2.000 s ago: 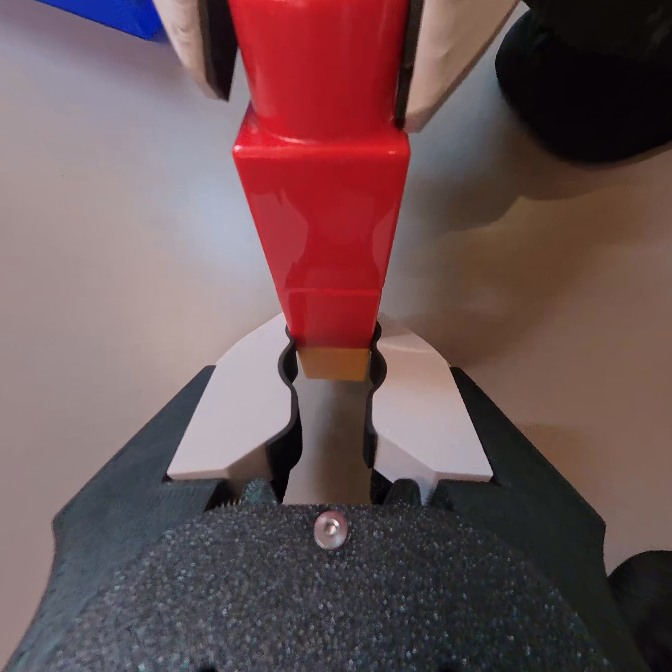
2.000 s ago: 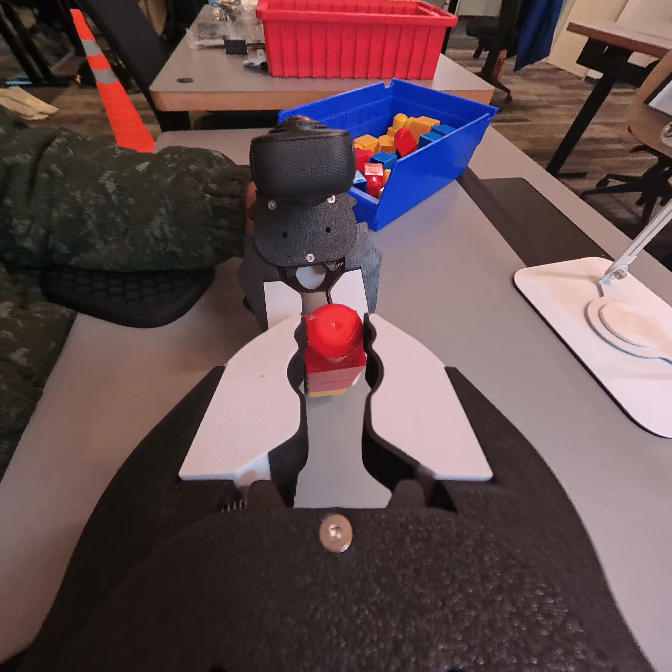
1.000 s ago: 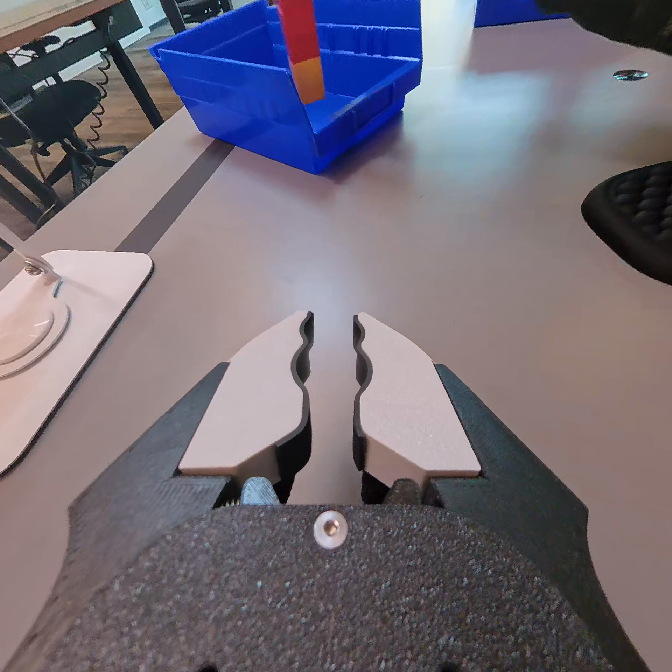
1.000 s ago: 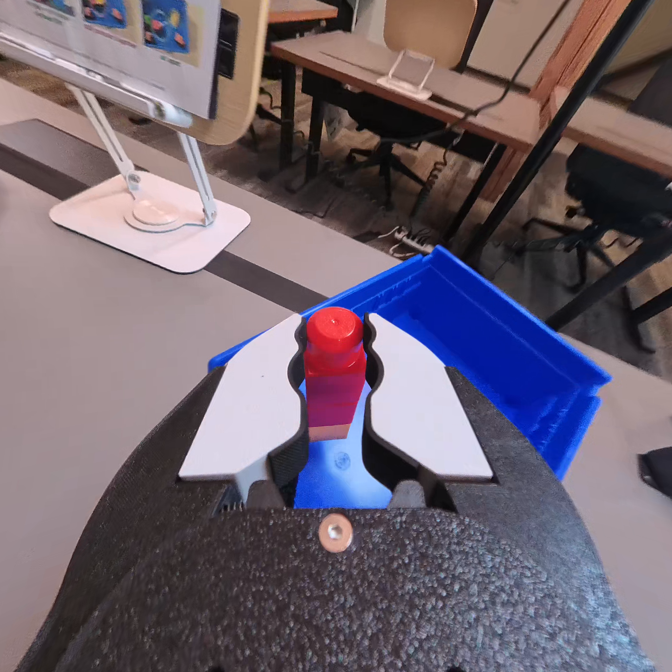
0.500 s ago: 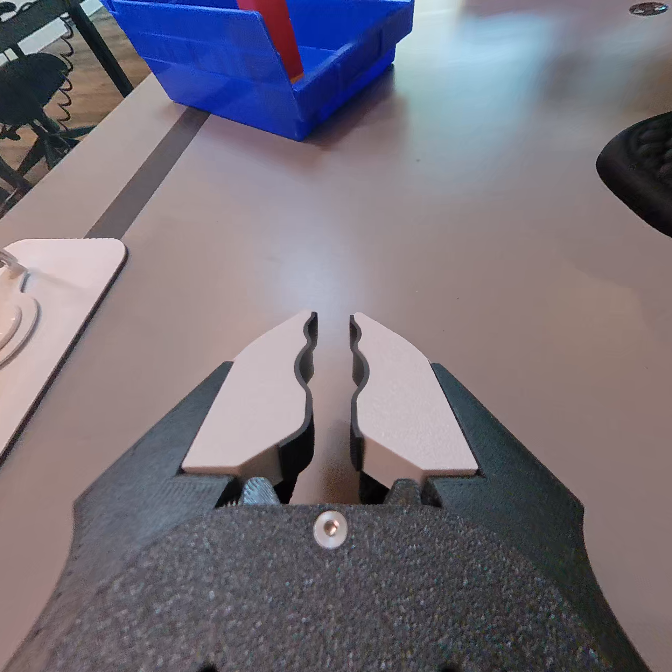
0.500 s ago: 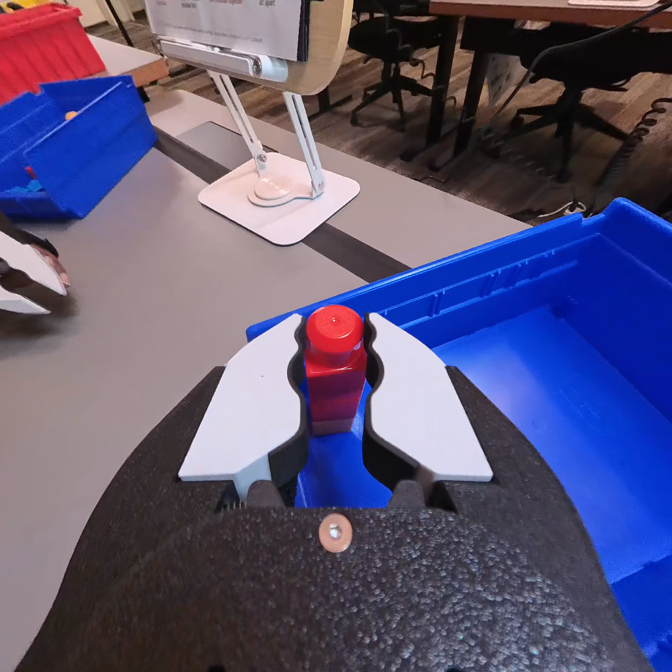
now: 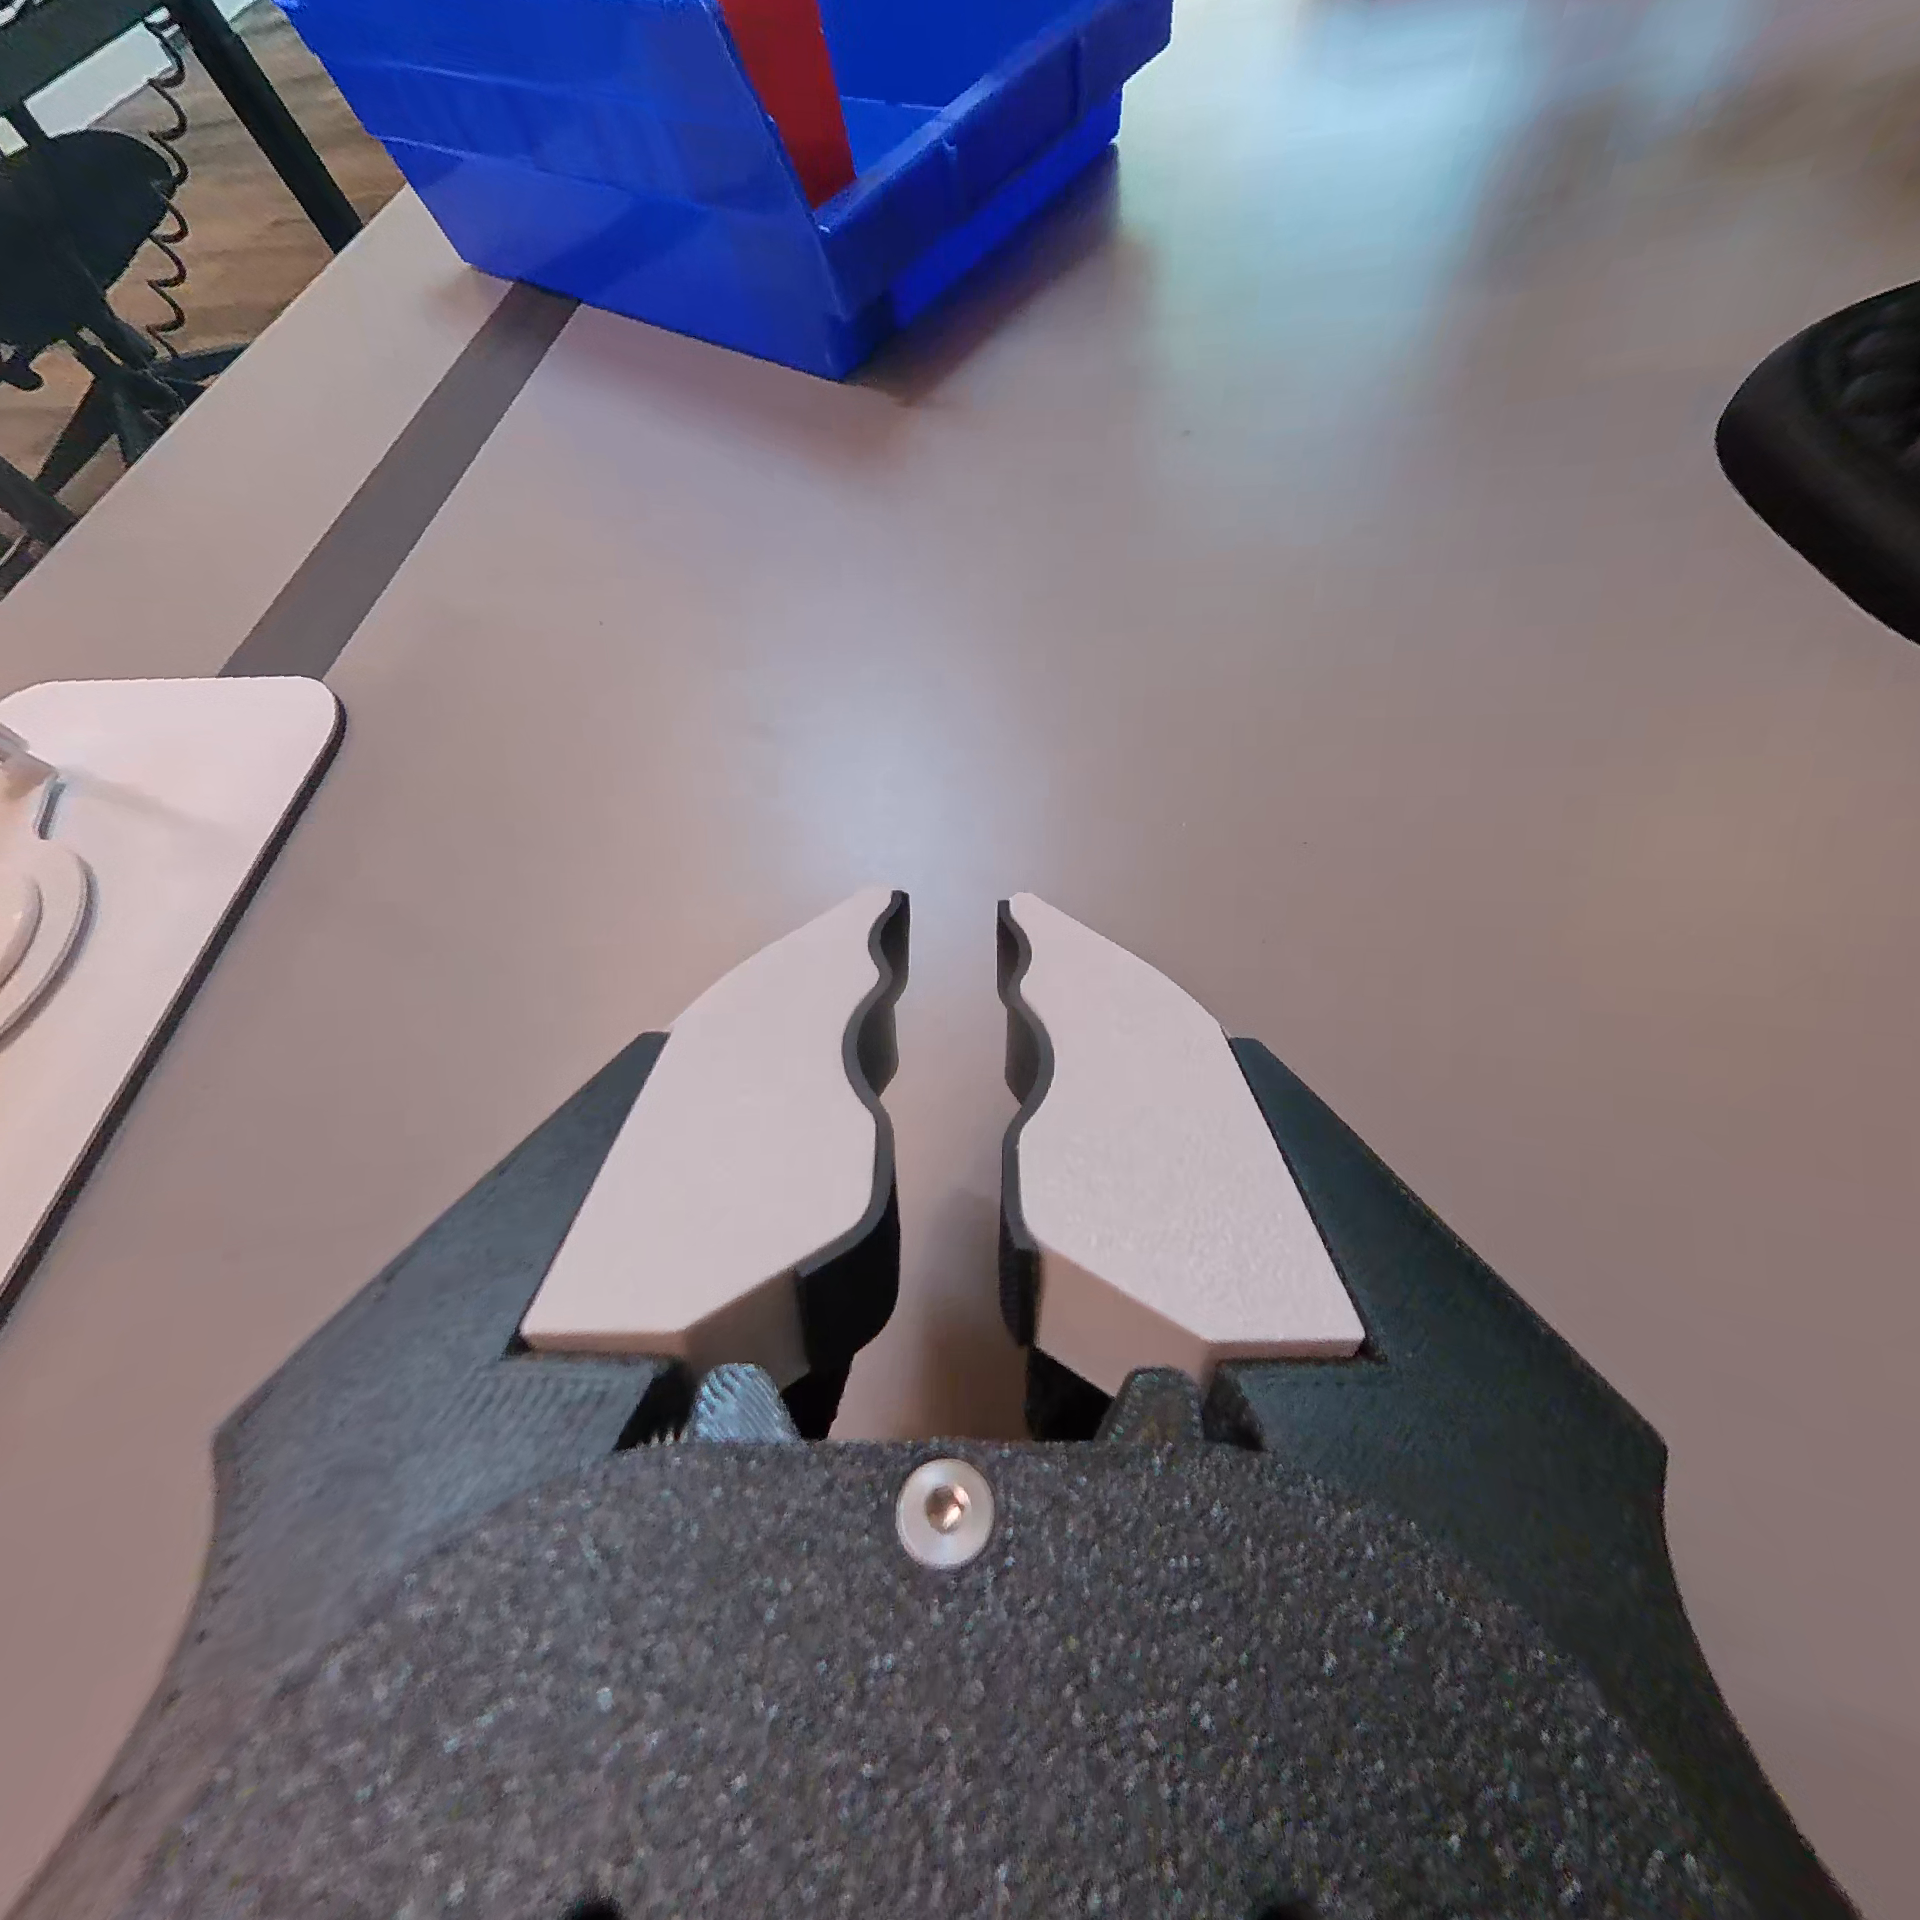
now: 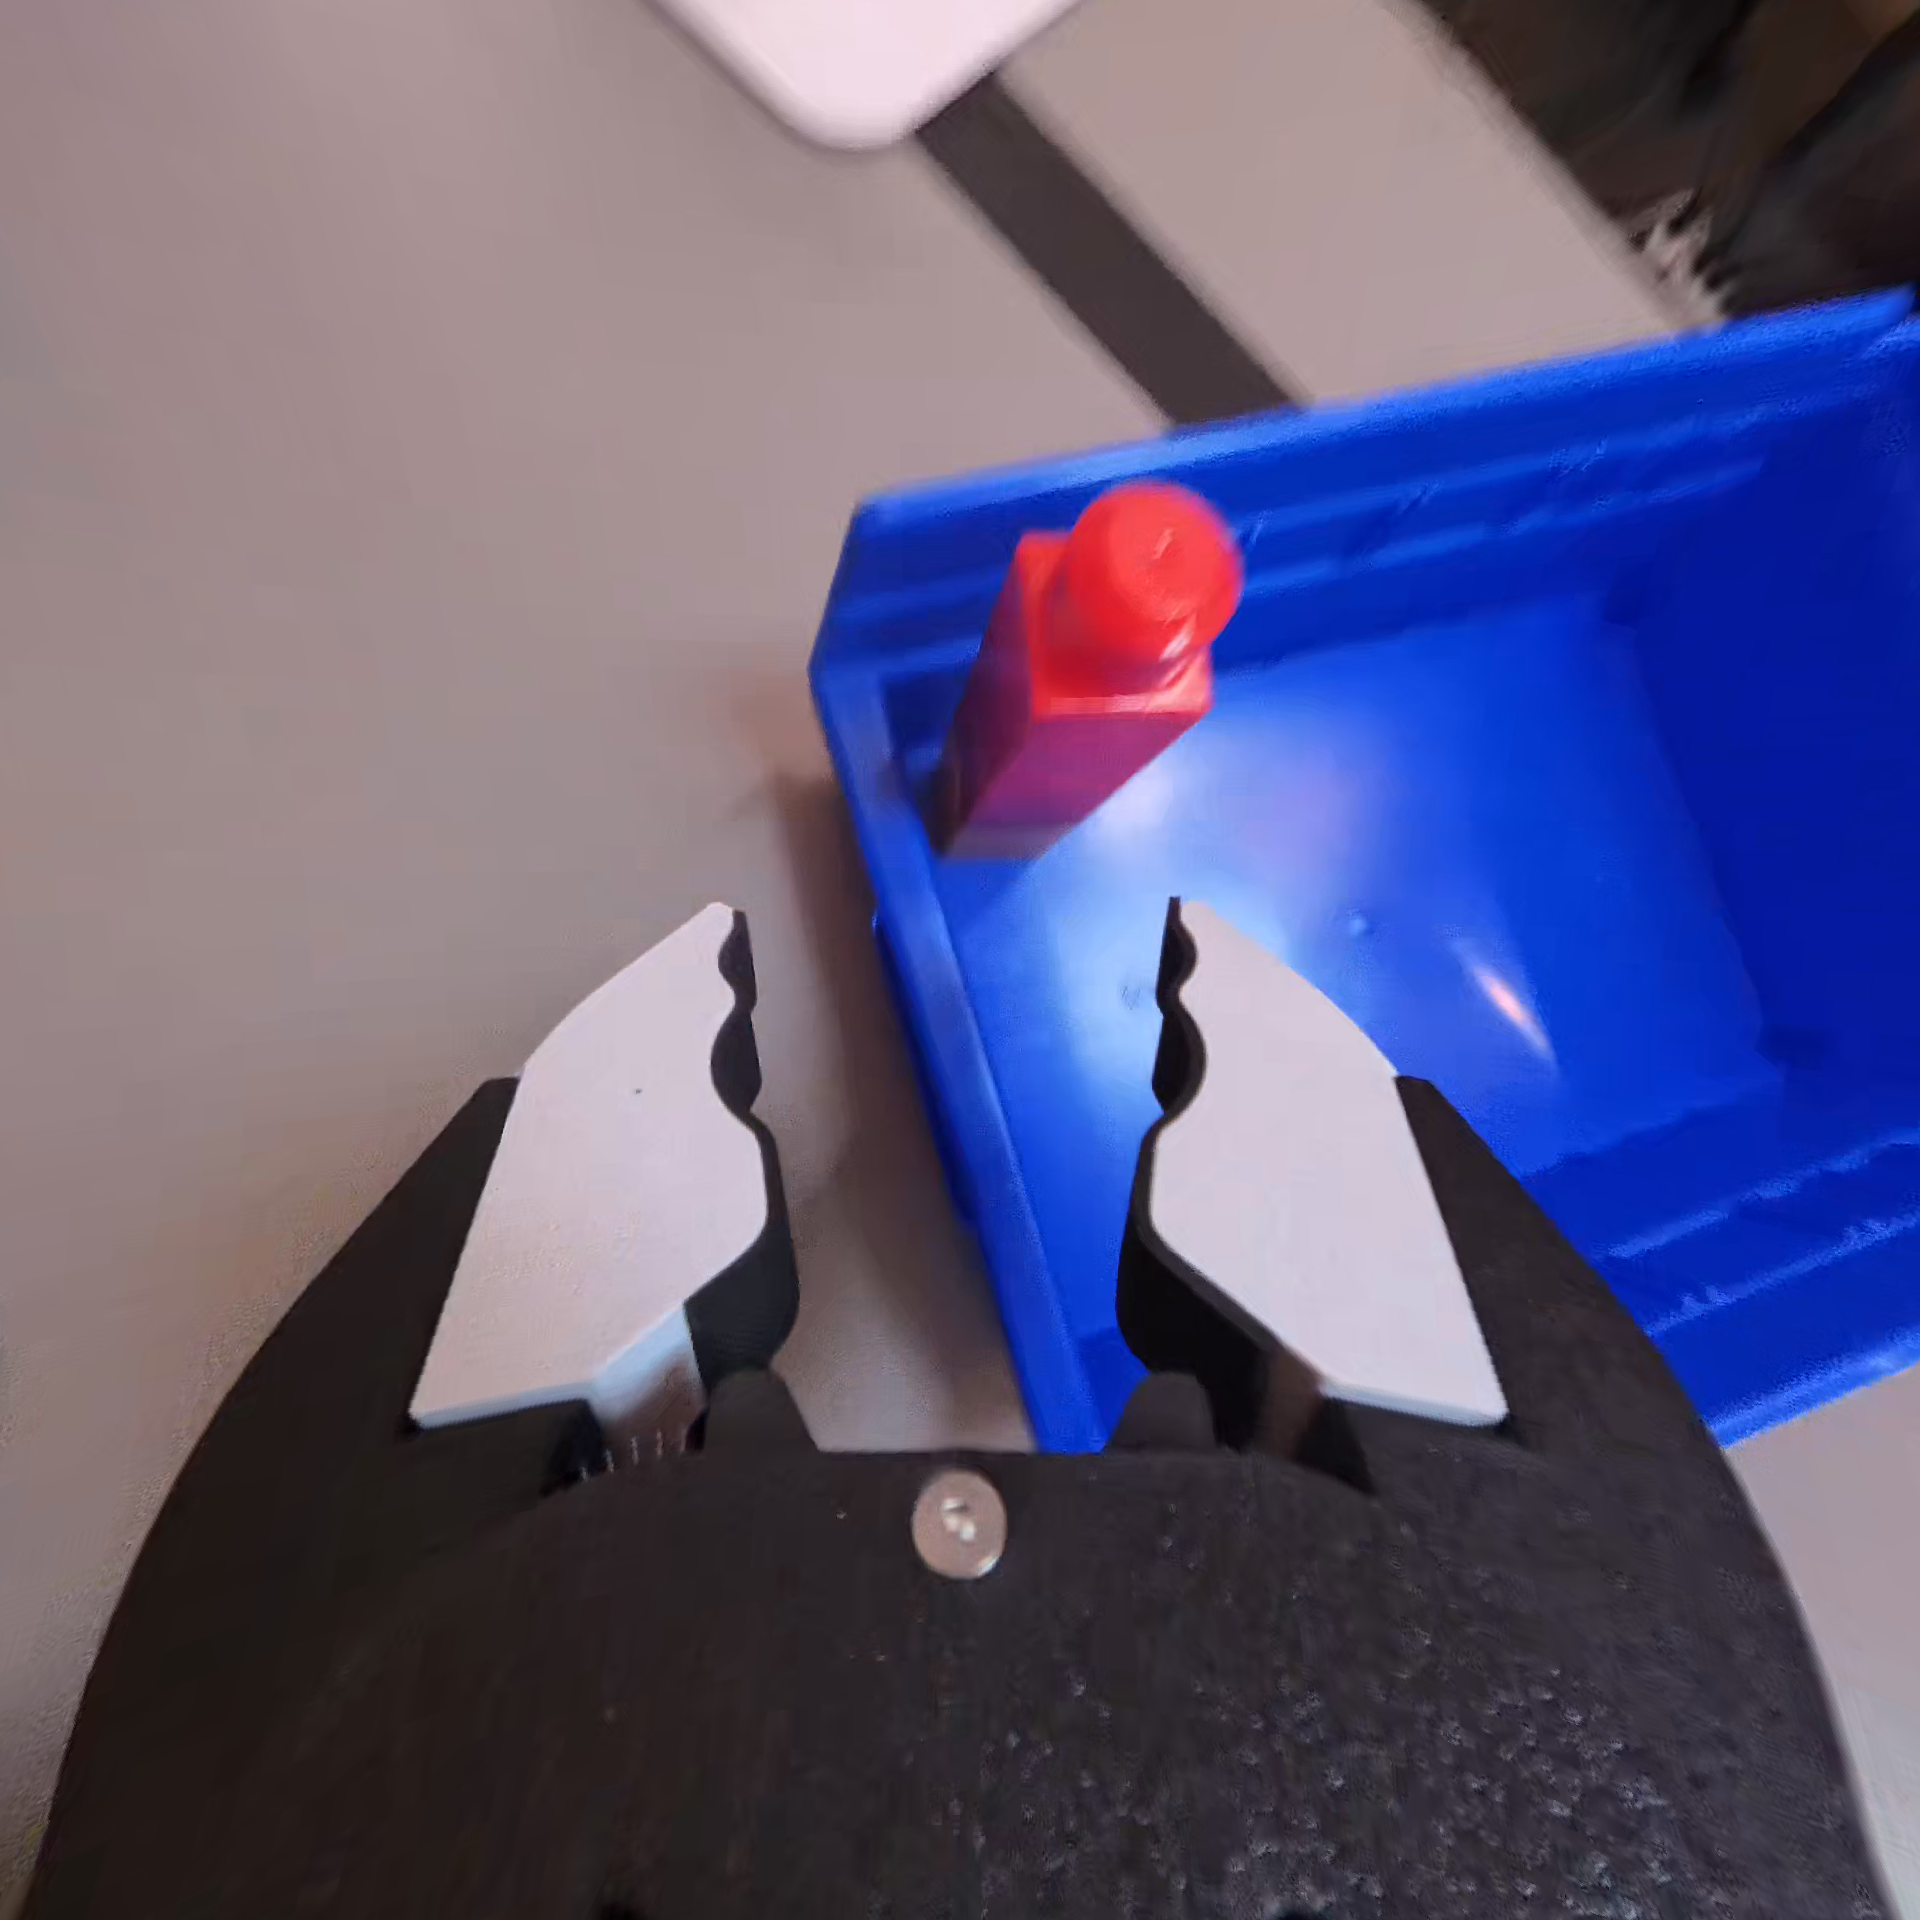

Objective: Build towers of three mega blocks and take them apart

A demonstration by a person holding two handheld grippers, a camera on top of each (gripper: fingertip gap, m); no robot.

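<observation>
The right gripper (image 8: 954,914) has its fingers spread wide with nothing between them; the near wall of the blue bin (image 8: 977,1122) runs through the gap. Inside that bin, in the corner beyond the fingertips, the red block tower (image 8: 1081,686) leans against the wall, its round stud uppermost; the frame is blurred, so its lower blocks are hard to separate. The left gripper (image 7: 948,906) hovers over the grey table (image 7: 1039,540), fingers a narrow slit apart and empty, well short of the bin. A white stand base (image 7: 156,831) lies left of the bin, a black pad (image 7: 1839,436) to its right.
</observation>
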